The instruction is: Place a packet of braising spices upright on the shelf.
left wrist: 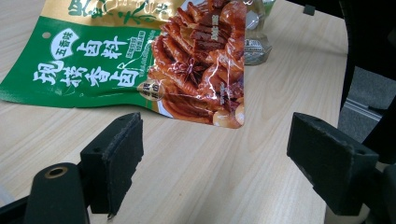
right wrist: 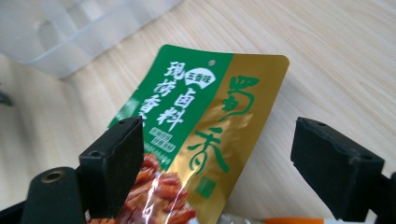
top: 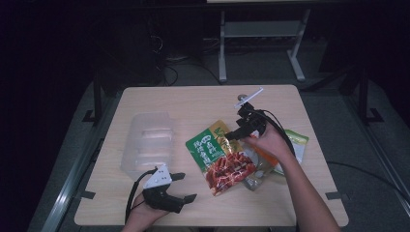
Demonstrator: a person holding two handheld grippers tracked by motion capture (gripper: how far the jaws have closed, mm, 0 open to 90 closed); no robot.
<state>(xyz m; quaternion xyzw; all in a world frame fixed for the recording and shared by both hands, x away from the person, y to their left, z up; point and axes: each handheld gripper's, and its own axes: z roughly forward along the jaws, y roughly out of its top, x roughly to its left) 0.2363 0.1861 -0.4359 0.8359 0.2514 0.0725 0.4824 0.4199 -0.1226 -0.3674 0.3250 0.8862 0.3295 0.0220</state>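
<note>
Seasoning packet [top: 220, 157]: green-gold, lower end overlapping other packets [top: 290, 145], those mostly hidden by the forearm. Right gripper [top: 231, 134] spread wide over its top edge; left gripper [top: 184, 186] released, near the table [top: 193, 101] front edge, bare wood between.

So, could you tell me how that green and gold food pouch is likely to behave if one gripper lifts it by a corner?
The food pouch looks like thin glossy film, creased and glinting, so it would probably flop and sag. That shiny skin may slip between pads. Lying flat on the table, it should slide, not roll.

Light wooden table [top: 203, 104] with clear plastic container [top: 146, 142], green-gold snack pouch [top: 220, 157], more packets [top: 296, 142].
</note>
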